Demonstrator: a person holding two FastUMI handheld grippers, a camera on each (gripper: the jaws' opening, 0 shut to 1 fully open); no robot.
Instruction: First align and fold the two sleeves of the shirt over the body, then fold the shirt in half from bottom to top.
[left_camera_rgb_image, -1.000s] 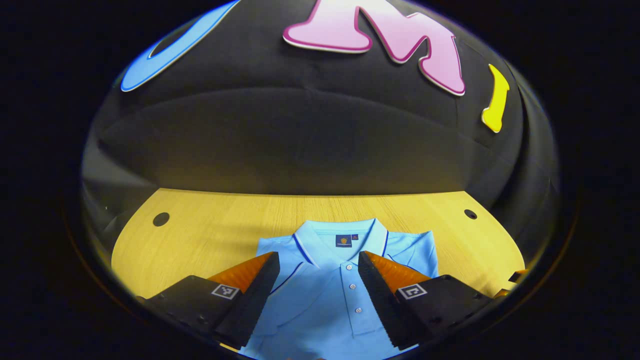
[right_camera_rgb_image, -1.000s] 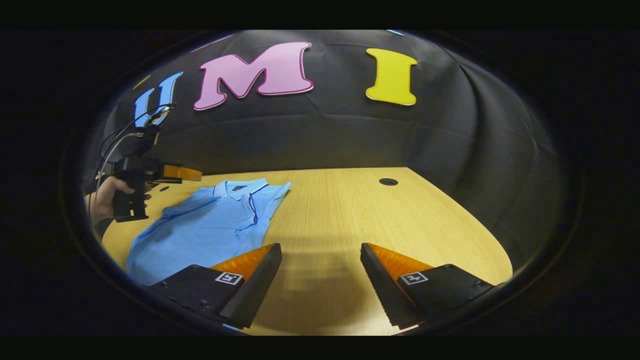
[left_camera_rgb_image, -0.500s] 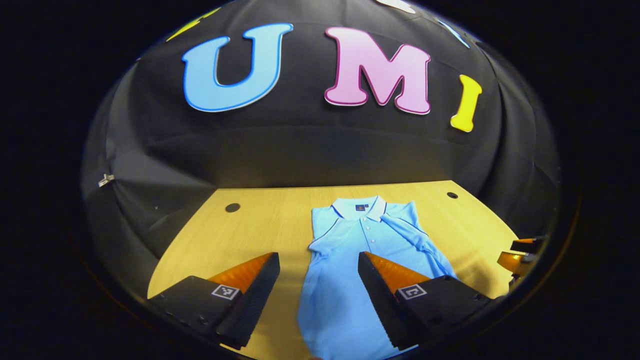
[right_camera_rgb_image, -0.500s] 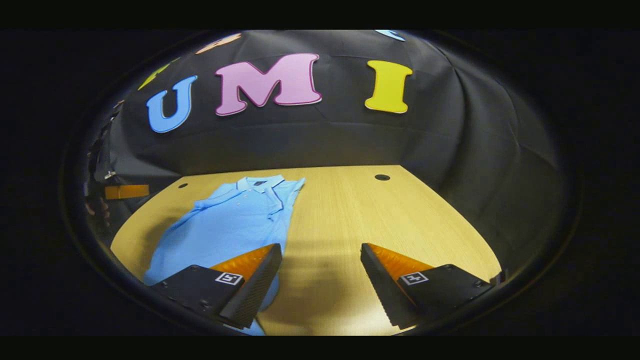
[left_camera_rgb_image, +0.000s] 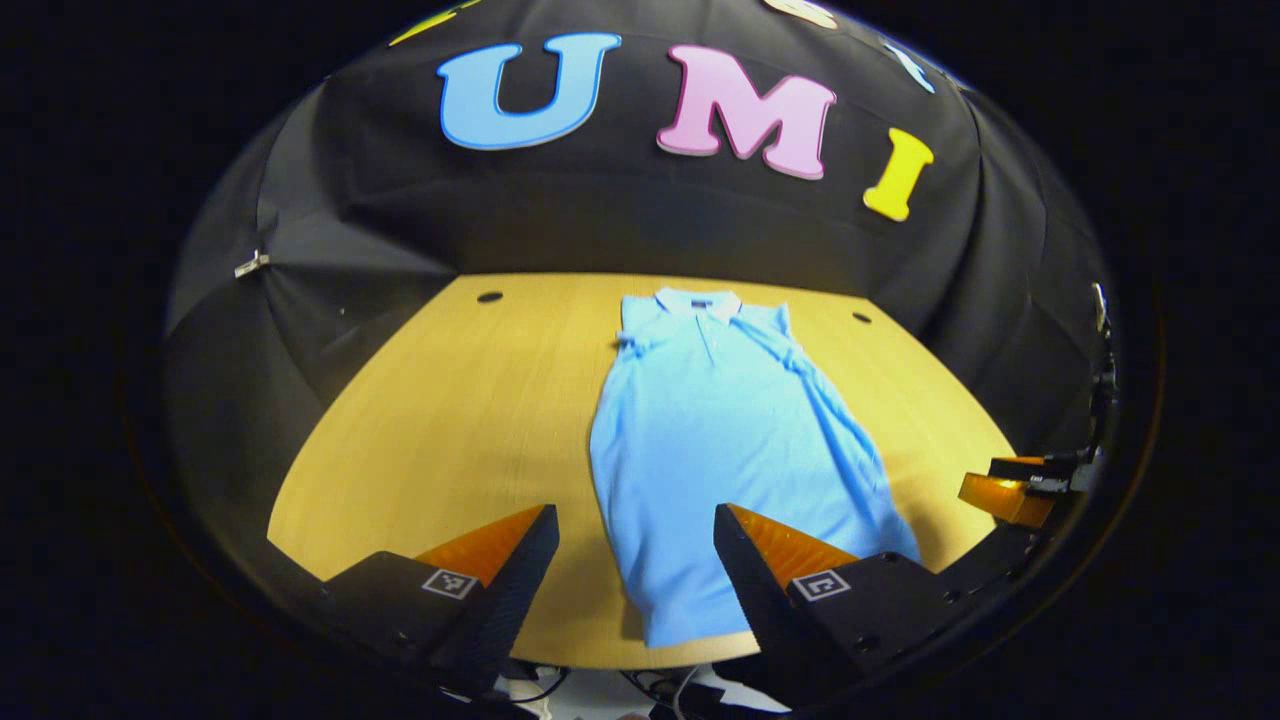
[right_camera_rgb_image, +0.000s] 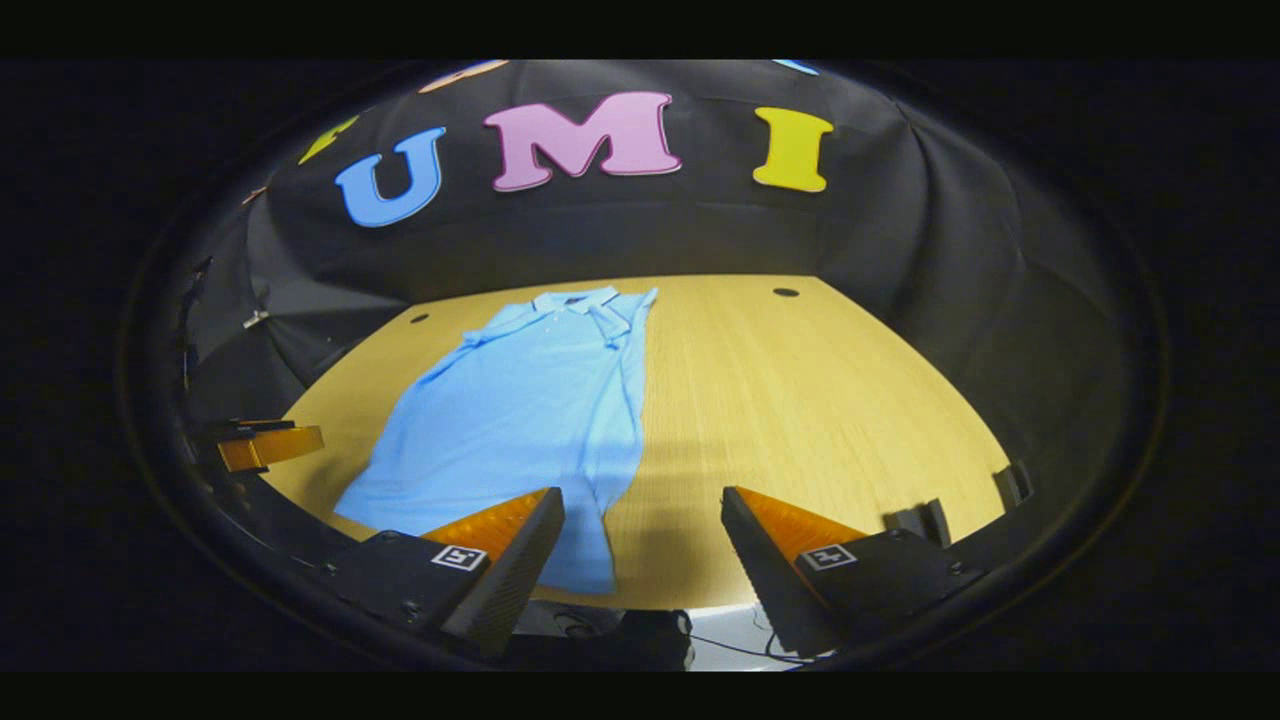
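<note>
Both grippers have pulled back toward the near table edge. Left gripper view: the left gripper (left_camera_rgb_image: 636, 560), jaws wide and empty, frames the hem of the light-blue cotton polo shirt (left_camera_rgb_image: 720, 440) lying flat, sleeves folded in, on the pale wooden table (left_camera_rgb_image: 450, 420). Right gripper view: the right gripper (right_camera_rgb_image: 642, 545), equally wide and empty, hovers beside the hem's other corner, probably readying the bottom-to-top fold.

- shirt (left_camera_rgb_image: 720, 450) hem corner hidden behind left gripper (left_camera_rgb_image: 635, 560) finger in left gripper view
- collar label too small to tell
- right gripper (left_camera_rgb_image: 1010, 490) cut off at edge there
</note>
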